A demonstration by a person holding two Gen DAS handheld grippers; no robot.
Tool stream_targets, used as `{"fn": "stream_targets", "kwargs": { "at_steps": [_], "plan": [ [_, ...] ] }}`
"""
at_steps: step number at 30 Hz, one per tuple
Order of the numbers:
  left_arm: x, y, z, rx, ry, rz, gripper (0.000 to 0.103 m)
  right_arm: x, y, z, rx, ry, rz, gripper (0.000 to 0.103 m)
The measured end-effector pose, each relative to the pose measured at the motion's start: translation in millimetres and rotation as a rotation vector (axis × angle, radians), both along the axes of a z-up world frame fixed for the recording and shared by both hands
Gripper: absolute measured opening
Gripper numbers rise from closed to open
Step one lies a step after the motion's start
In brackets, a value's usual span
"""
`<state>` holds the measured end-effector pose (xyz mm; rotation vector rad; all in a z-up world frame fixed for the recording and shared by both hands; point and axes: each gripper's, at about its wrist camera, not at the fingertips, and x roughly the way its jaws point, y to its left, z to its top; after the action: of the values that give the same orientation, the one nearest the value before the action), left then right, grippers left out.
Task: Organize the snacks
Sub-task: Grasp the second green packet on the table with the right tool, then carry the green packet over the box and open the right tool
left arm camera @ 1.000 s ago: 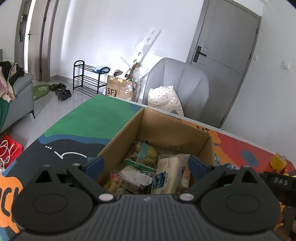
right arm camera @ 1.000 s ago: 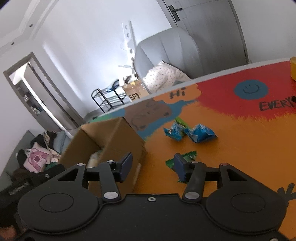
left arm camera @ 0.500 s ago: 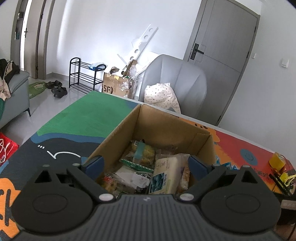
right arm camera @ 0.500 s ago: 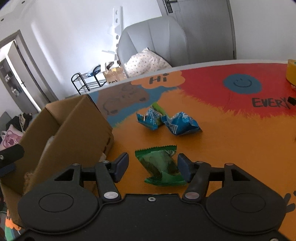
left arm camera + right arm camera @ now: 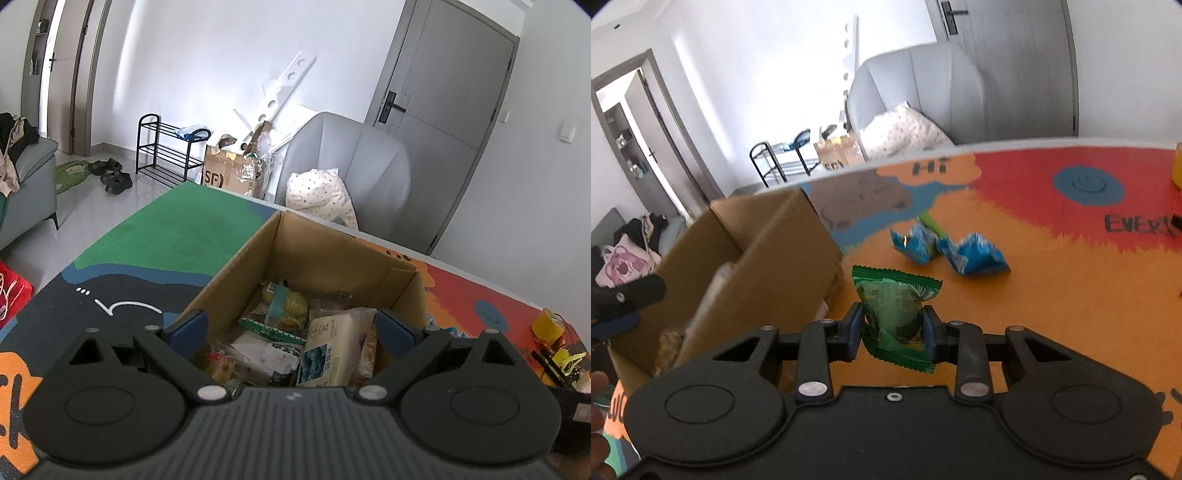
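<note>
Since half a second ago the right gripper (image 5: 893,325) has closed its jaws on the green packet (image 5: 897,314), which then lay flat on the surface (image 5: 1052,295) between the open jaws and now stands pinched between them, its crimped top edge rising above the blue pads (image 5: 854,326). The view from this gripper has also swung closer to the box (image 5: 768,251), which sits just left of the packet with its near corner beside the left pad. Beyond the packet, two blue packets (image 5: 945,247) lie crumpled on the orange part of the surface, touching each other, with a thin green strip (image 5: 931,221) poking out behind them. Farther back the mat shows a red patch with a blue smiley (image 5: 1087,184) and black lettering. The left gripper (image 5: 291,328) hovers over the open box (image 5: 332,254) much as before, its jaws spread wide and holding nothing, one pad at each side of the opening. Inside the box lie mixed snacks: a pale packet (image 5: 332,347) with a blue picture leaning upright at the right, a yellow and teal packet (image 5: 286,306) behind it, and clear wrappers (image 5: 258,350) toward the left. A grey chair (image 5: 351,166) with a spotted pillow (image 5: 319,195) stands past the far edge of the surface.
</note>
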<state>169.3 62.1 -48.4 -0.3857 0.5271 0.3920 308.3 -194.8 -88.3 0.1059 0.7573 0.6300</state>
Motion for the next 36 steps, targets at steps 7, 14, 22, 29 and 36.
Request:
{"fn": "stream_targets", "kwargs": {
  "at_steps": [7,14,22,29,36],
  "plan": [
    [-10.5,-0.2,7.3,0.001,-0.031,0.006,0.097,-9.9,-0.6,26.3,0.066,-0.041,0.008,0.031],
    [-22.7,6.3,19.2,0.004,-0.065,0.025,0.097,-19.2,3.6,54.1,0.144,-0.083,0.04,0.031],
    [-32.0,19.1,21.5,-0.007,-0.077,0.038,0.097,-28.7,27.7,68.1,0.17,-0.097,0.112,0.031],
    [-43.9,31.4,21.2,-0.009,-0.08,0.073,0.097,-38.0,58.8,67.4,0.169,-0.075,0.195,0.031],
    [-49.3,40.7,19.4,-0.013,-0.069,0.088,0.097,-52.7,77.4,68.0,0.175,-0.05,0.302,0.041]
  ]
}}
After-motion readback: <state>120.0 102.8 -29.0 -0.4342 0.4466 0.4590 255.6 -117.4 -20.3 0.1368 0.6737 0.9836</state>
